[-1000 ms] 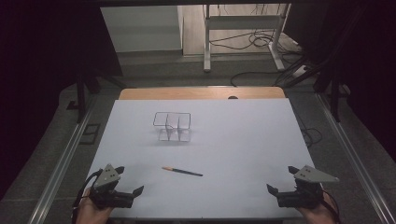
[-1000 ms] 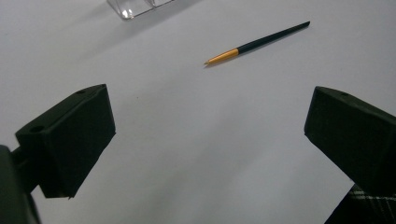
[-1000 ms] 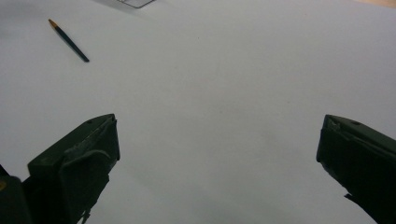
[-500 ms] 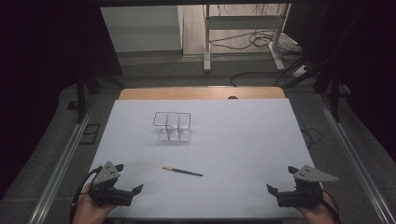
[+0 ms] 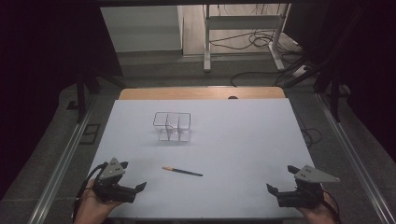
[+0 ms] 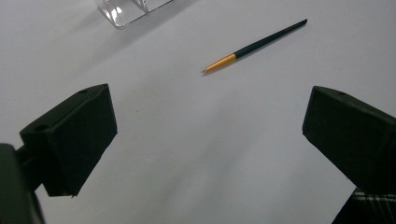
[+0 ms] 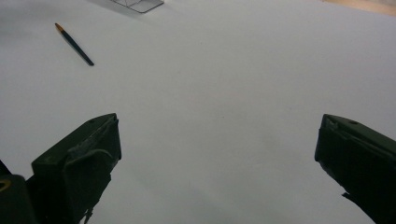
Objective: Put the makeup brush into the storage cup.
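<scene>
A slim brush (image 5: 182,171) is shown flat on the white tabletop (image 5: 243,140), at about 7 o'clock from centre, with the clear divided holder (image 5: 172,126) at its 12 o'clock. The left gripper (image 5: 140,186) and right gripper (image 5: 272,189) are held released, jaws wide, grasping nothing. The brush is best approached by the left gripper, lowered squarely across the dark handle.

Glossy clear plastic organizer (image 5: 172,126) on a smooth matt white table (image 5: 243,140).
</scene>
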Demonstrator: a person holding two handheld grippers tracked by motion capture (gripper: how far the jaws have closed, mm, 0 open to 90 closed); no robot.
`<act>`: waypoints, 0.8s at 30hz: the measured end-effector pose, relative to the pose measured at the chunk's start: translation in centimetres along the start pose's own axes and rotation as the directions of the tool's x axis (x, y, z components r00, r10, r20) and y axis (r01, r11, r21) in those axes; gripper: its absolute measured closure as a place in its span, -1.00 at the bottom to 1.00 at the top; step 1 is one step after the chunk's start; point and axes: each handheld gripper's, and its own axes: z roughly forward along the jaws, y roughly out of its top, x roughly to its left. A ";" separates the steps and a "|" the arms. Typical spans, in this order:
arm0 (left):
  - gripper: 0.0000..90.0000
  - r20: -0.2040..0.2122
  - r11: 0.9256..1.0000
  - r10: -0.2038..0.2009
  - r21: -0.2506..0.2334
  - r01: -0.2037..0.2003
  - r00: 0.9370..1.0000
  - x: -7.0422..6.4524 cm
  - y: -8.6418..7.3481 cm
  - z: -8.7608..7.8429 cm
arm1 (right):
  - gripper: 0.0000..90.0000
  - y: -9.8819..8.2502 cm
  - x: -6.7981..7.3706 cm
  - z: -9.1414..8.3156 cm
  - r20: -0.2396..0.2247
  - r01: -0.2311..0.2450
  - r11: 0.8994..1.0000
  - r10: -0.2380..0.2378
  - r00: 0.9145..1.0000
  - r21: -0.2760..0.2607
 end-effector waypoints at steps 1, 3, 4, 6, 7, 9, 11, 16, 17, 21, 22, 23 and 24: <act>-0.91 0.003 1.000 -0.001 0.000 0.001 1.000 0.1 0.0 0.1 | -0.98 0.0 0.0 0.0 0.001 0.001 1.000 -0.001 1.000 0.001; -0.90 0.000 1.000 0.004 0.004 -0.004 1.000 0.1 0.1 0.1 | -0.98 0.0 0.0 0.1 -0.004 -0.002 1.000 0.002 1.000 0.005; -0.89 0.001 1.000 0.006 0.005 -0.006 1.000 0.2 0.2 0.1 | -0.98 0.0 0.0 0.1 -0.002 -0.002 1.000 0.002 1.000 0.006; -0.89 0.009 1.000 0.009 0.006 -0.009 1.000 0.2 0.4 0.2 | -0.98 0.0 -0.1 0.1 -0.003 -0.003 1.000 0.003 1.000 0.007; -0.89 0.010 1.000 0.011 0.006 -0.011 1.000 0.2 0.5 0.2 | -0.98 -0.1 -0.1 0.1 -0.003 -0.001 1.000 0.001 1.000 0.011; -0.89 0.015 1.000 0.018 0.009 -0.018 1.000 0.2 0.8 0.3 | -0.98 -0.1 -0.1 0.1 -0.003 -0.003 1.000 0.003 1.000 0.014; -0.89 0.024 1.000 0.023 0.013 -0.023 0.999 0.1 1.1 0.4 | -0.98 -0.1 -0.1 0.1 0.000 -0.002 1.000 0.002 1.000 0.016; -0.87 0.036 0.998 0.048 0.037 -0.050 0.998 -0.1 1.8 0.8 | -0.97 0.0 0.1 0.0 0.010 0.005 1.000 -0.005 1.000 0.015; -0.87 0.036 0.998 0.055 0.041 -0.056 0.998 -0.1 1.9 0.9 | -0.97 0.0 0.1 0.0 0.011 0.006 1.000 -0.006 1.000 0.016; -0.87 0.040 0.996 0.067 0.057 -0.069 0.997 -0.2 2.2 1.3 | -0.97 0.0 0.1 0.1 0.011 0.006 1.000 -0.006 1.000 0.017; -0.87 0.040 0.996 0.069 0.060 -0.071 0.997 -0.2 2.3 1.4 | -0.97 0.0 0.1 0.1 0.010 0.006 1.000 -0.006 1.000 0.017; -0.87 0.041 0.995 0.072 0.061 -0.074 0.997 -0.2 2.3 1.4 | -0.97 0.0 0.1 0.1 0.010 0.006 1.000 -0.006 1.000 0.019; -0.87 0.039 0.995 0.075 0.065 -0.078 0.996 -0.1 2.4 1.5 | -0.97 0.0 0.1 0.1 0.010 0.006 1.000 -0.006 1.000 0.020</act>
